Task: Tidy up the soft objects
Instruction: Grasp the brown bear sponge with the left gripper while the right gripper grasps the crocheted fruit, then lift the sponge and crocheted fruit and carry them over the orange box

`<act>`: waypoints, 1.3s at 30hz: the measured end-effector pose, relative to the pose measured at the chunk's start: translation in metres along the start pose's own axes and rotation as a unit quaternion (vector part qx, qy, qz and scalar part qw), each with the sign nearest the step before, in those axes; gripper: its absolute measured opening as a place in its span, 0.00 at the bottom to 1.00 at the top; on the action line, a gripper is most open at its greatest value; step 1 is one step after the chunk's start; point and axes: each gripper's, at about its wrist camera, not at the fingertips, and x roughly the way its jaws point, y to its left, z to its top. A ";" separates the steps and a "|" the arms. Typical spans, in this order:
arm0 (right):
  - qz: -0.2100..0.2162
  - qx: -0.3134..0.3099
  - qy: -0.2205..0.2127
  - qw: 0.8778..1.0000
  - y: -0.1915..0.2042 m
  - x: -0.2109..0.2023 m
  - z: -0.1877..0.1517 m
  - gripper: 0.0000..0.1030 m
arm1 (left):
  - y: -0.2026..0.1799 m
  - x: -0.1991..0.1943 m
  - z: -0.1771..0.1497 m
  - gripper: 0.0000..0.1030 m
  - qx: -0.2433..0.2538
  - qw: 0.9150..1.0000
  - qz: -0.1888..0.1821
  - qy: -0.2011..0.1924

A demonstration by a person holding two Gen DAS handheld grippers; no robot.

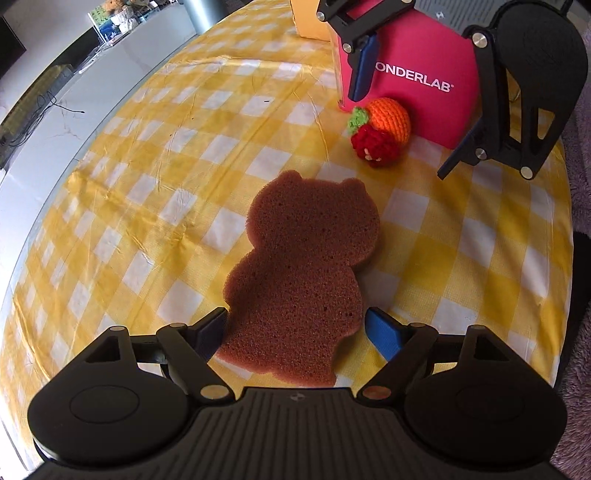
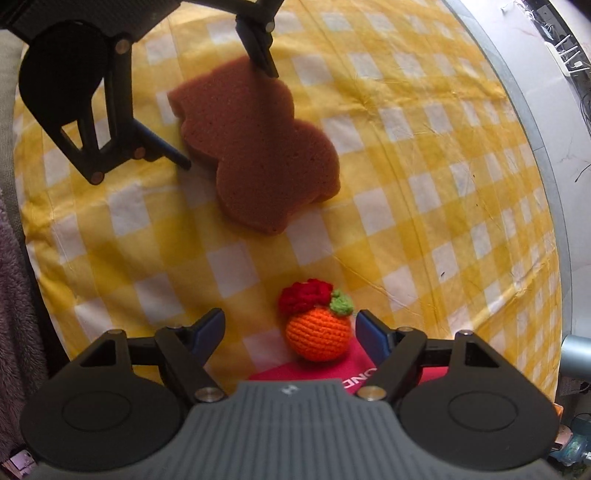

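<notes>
A brown bear-shaped sponge [image 1: 295, 266] lies flat on the yellow checked tablecloth [image 1: 147, 166]. My left gripper [image 1: 295, 330] is open, its fingers either side of the sponge's lower end. The sponge also shows in the right wrist view [image 2: 258, 147]. A crocheted orange ball [image 2: 319, 334] with a red strawberry [image 2: 301, 295] and green leaf lies against a pink box [image 2: 332, 371]. My right gripper [image 2: 290, 332] is open around the orange ball. In the left wrist view the right gripper [image 1: 402, 133] stands over the crocheted fruit [image 1: 384, 129].
The pink box marked ONDERLAB [image 1: 417, 70] stands at the far side of the table, with a yellow box [image 1: 308, 22] behind it. The table's rim [image 2: 546, 155] curves along the right. A purple fleece [image 2: 18, 295] lies beside the table.
</notes>
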 end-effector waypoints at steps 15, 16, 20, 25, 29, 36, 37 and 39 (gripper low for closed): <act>-0.024 -0.003 0.066 0.997 -0.006 0.027 0.005 0.41 | -0.005 -0.001 0.008 0.82 -0.019 0.999 0.009 0.033; -0.024 -0.003 0.063 0.998 -0.005 0.026 0.004 0.41 | -0.005 -0.001 0.007 0.82 -0.023 0.999 0.010 0.033; -0.027 -0.002 0.052 0.998 0.001 0.025 0.000 0.40 | -0.007 -0.003 0.006 0.79 -0.046 0.998 0.034 0.031; -0.032 0.005 0.033 0.999 0.006 0.013 -0.003 0.40 | -0.008 -0.014 0.001 0.77 -0.080 0.994 0.068 0.037; -0.034 0.017 0.009 0.999 0.013 -0.004 -0.004 0.40 | -0.013 -0.034 -0.003 0.76 -0.115 0.990 0.081 0.028; -0.035 0.029 -0.023 0.999 0.027 -0.029 -0.012 0.40 | -0.034 -0.071 -0.002 0.76 -0.150 0.983 0.101 0.013; -0.035 0.031 -0.028 0.999 0.029 -0.034 -0.013 0.40 | -0.037 -0.076 -0.002 0.76 -0.155 0.983 0.102 0.012; -0.035 0.035 -0.038 0.998 0.034 -0.044 -0.019 0.40 | -0.045 -0.086 -0.001 0.75 -0.158 0.982 0.104 0.008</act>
